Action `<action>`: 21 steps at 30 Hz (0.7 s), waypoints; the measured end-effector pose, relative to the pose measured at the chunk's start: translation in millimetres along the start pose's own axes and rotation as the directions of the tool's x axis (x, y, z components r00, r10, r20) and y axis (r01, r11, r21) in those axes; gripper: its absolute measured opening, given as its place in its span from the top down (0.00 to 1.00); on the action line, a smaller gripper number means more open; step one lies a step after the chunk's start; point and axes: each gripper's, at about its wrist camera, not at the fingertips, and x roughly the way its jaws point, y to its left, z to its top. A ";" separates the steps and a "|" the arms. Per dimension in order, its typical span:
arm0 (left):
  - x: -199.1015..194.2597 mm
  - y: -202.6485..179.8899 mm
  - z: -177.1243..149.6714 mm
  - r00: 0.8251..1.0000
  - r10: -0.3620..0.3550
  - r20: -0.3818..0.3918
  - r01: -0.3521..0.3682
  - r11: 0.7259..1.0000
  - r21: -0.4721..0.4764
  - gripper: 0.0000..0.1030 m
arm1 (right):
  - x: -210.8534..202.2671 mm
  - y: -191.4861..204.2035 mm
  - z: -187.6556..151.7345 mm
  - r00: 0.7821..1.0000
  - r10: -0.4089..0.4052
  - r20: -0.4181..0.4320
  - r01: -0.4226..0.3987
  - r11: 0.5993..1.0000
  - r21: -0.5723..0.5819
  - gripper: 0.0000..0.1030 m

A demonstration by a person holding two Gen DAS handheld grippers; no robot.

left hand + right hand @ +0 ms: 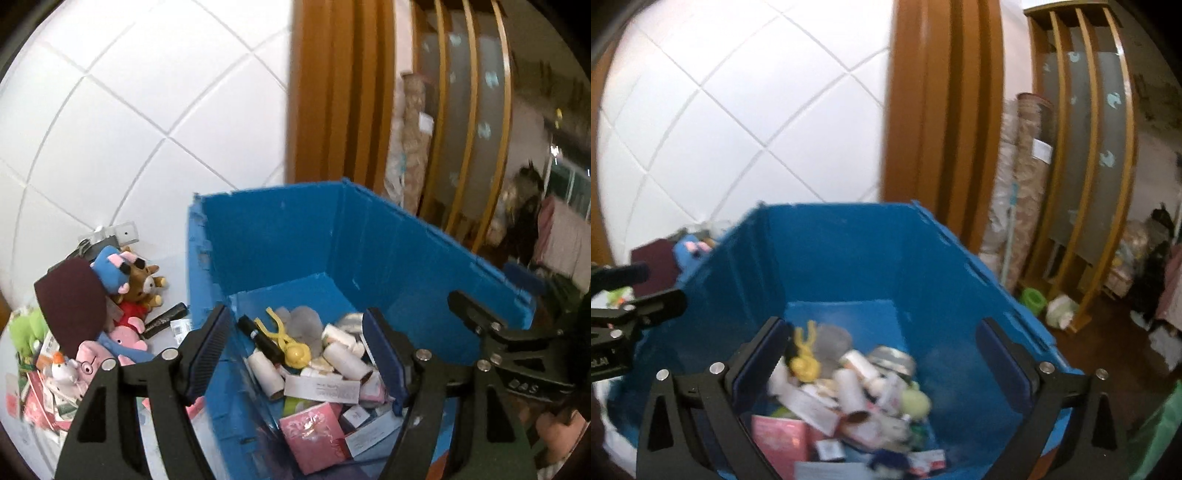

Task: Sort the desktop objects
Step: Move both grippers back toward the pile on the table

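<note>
Hovering above the blue bin (280, 240), left tool (295, 354) and right tool (882, 365) both spread wide and empty; sorted boxes (314, 428) and rolls lying inside, soft toys (122, 295) piled beside for later.

Blue bin (849, 258) open above (tall walls all round); clutter (849, 387) covers its floor.
</note>
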 end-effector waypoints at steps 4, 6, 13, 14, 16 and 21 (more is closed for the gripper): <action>-17.7 33.1 -4.8 1.000 0.025 0.011 -0.024 0.999 -0.026 0.29 | -19.7 28.7 11.6 0.996 0.078 0.052 -0.078 0.997 -0.013 0.00; -25.9 56.4 -10.3 0.998 0.063 0.011 -0.063 0.997 -0.041 0.29 | -28.7 44.5 16.1 0.991 0.115 0.074 -0.113 0.993 -0.022 0.00; -56.3 152.4 -40.6 0.976 0.218 -0.007 -0.218 0.972 -0.090 0.29 | -46.4 125.0 28.7 0.963 0.250 0.101 -0.245 0.968 -0.060 0.00; -57.8 163.6 -44.9 0.972 0.235 -0.018 -0.236 0.967 -0.095 0.29 | -48.1 138.4 29.9 0.956 0.277 0.099 -0.272 0.960 -0.061 0.00; -61.6 194.4 -57.7 0.963 0.266 -0.055 -0.270 0.956 -0.112 0.29 | -51.0 163.2 31.2 0.944 0.315 0.100 -0.310 0.949 -0.063 0.00; -64.9 273.9 -101.5 0.936 0.311 -0.165 -0.339 0.923 -0.182 0.29 | -44.1 232.7 21.8 0.917 0.394 0.060 -0.387 0.916 -0.103 0.00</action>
